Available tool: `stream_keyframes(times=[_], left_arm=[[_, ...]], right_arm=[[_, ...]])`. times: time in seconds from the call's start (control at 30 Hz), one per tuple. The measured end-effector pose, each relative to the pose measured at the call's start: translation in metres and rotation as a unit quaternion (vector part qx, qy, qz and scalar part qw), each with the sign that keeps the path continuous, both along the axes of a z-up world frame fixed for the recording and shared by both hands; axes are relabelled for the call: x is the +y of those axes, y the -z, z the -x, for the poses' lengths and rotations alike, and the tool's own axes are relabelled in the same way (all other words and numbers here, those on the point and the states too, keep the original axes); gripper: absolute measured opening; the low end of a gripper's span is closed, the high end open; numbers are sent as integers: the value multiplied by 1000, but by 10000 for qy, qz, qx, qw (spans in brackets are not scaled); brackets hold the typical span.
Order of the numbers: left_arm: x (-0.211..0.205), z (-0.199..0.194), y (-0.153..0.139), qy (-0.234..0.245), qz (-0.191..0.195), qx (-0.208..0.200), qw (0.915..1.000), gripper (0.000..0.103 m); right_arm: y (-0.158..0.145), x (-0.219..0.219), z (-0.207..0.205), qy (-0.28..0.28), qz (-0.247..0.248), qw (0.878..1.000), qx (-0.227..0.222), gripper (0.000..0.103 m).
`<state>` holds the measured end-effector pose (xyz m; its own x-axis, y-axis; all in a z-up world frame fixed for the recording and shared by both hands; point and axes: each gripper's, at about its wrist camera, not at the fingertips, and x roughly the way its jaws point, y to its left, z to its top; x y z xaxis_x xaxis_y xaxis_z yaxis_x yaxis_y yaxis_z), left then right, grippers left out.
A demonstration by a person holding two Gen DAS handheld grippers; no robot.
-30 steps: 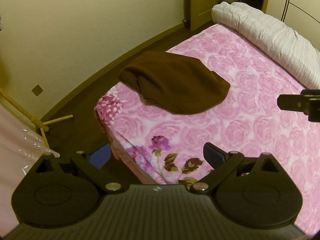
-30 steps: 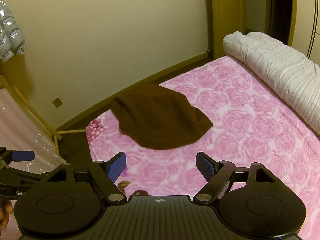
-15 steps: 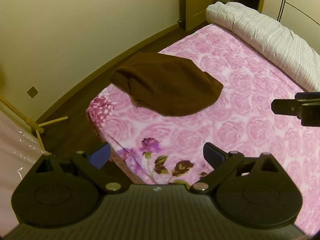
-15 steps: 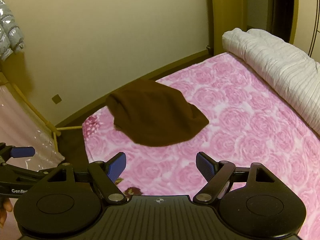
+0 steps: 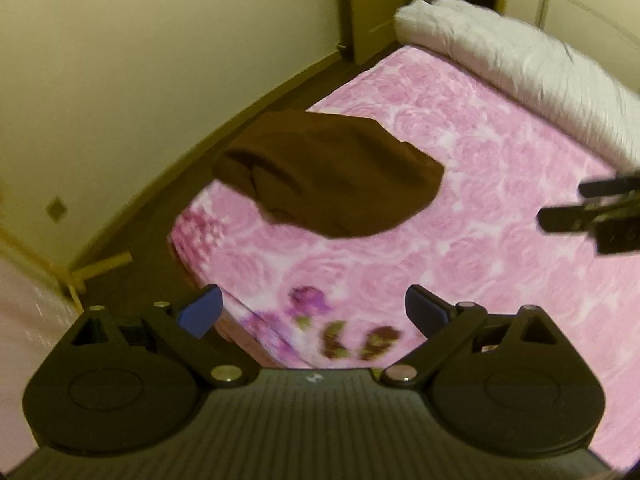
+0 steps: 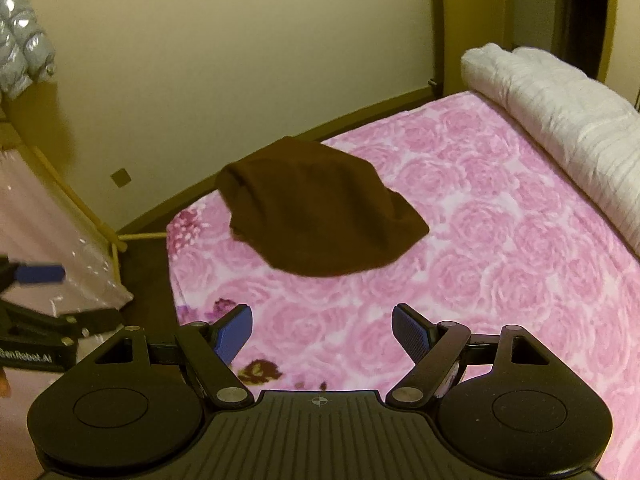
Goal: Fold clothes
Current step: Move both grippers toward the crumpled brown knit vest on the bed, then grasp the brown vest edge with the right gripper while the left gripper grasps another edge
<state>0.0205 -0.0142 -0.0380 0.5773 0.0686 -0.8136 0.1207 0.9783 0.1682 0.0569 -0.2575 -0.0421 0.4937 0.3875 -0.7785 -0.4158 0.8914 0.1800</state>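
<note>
A dark brown garment [image 5: 332, 176] lies bunched on the pink rose-patterned bed [image 5: 500, 240], near its far left corner; it also shows in the right wrist view [image 6: 320, 212]. My left gripper [image 5: 312, 312] is open and empty, above the bed's near corner, well short of the garment. My right gripper [image 6: 322, 330] is open and empty, above the bed's near part. The right gripper shows at the right edge of the left wrist view [image 5: 600, 212]. The left gripper shows at the left edge of the right wrist view [image 6: 36, 312].
A rolled white quilt [image 6: 560, 120] lies along the bed's far right side. A wooden rack with plastic-covered pink cloth [image 6: 52, 232] stands on the floor to the left. A cream wall [image 6: 220, 60] and a door [image 6: 472, 20] lie beyond the bed.
Both grippers have shifted over the bed's near end, so the view has moved a little; the left view is blurred with motion. Both stay open. The garment has not moved.
</note>
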Motion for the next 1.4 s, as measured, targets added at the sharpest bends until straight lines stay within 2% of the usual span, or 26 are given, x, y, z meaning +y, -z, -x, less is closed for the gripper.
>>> stream_keyframes(times=[0.07, 0.13, 0.23, 0.33, 0.5, 0.7, 0.77, 0.8, 0.87, 0.9, 0.97, 1.0, 1.03, 1.07, 1.1, 1.13, 1.17, 1.3, 1.4], left_arm=[[6, -12, 10, 397, -395, -99, 9984, 95], [13, -26, 25, 858, -848, -211, 9925, 95], [29, -53, 60, 1648, -1472, -287, 9748, 93], [47, -85, 100, 2421, -1738, -371, 9538, 89], [67, -144, 178, 3559, -2030, -339, 9116, 85], [76, -189, 250, 4723, -2501, -522, 8436, 82], [79, -197, 261, 4897, -2580, -582, 8308, 69], [81, -202, 262, 4898, -2527, -598, 8322, 67], [86, -212, 264, 4900, -2422, -630, 8351, 51], [88, -216, 264, 4871, -2367, -650, 8382, 47], [92, -225, 259, 4685, -2249, -732, 8512, 24], [93, -229, 257, 4632, -2156, -721, 8566, 22], [94, -232, 254, 4589, -2065, -711, 8613, 20], [94, -234, 251, 4567, -1991, -713, 8641, 18], [95, -234, 248, 4561, -1955, -744, 8650, 17], [96, -234, 244, 4568, -1943, -804, 8644, 16], [96, -233, 239, 4559, -1921, -874, 8647, 15], [88, -225, 212, 4433, -1805, -1269, 8688, 14], [70, -200, 184, 4425, -1746, -1631, 8644, 13]], right_arm=[[5, 7, -6, -105, 95, 9999, -96, 80], [11, 15, -13, -208, 212, 9994, -202, 80], [24, 34, -27, -417, 447, 9974, -368, 80], [49, 58, -43, -712, 780, 9934, -457, 80], [116, 105, -74, -1049, 1436, 9835, -329, 80], [194, 155, -110, -1454, 1871, 9712, -232, 80], [217, 167, -118, -1670, 2049, 9638, -353, 80], [227, 173, -123, -1789, 2163, 9589, -411, 80], [245, 181, -130, -2053, 2378, 9478, -542, 80], [251, 184, -133, -2167, 2468, 9425, -626, 80], [262, 189, -138, -2385, 2601, 9324, -787, 78], [265, 191, -141, -2483, 2620, 9286, -863, 75], [265, 191, -144, -2482, 2593, 9290, -900, 71], [262, 189, -147, -2428, 2541, 9317, -916, 60], [260, 188, -150, -2374, 2490, 9343, -932, 36], [258, 187, -153, -2319, 2438, 9369, -948, 19], [255, 186, -156, -2265, 2386, 9394, -963, 8], [234, 169, -160, -1909, 2139, 9518, -1090, 6], [197, 137, -138, -1445, 1994, 9586, -1433, 4]])
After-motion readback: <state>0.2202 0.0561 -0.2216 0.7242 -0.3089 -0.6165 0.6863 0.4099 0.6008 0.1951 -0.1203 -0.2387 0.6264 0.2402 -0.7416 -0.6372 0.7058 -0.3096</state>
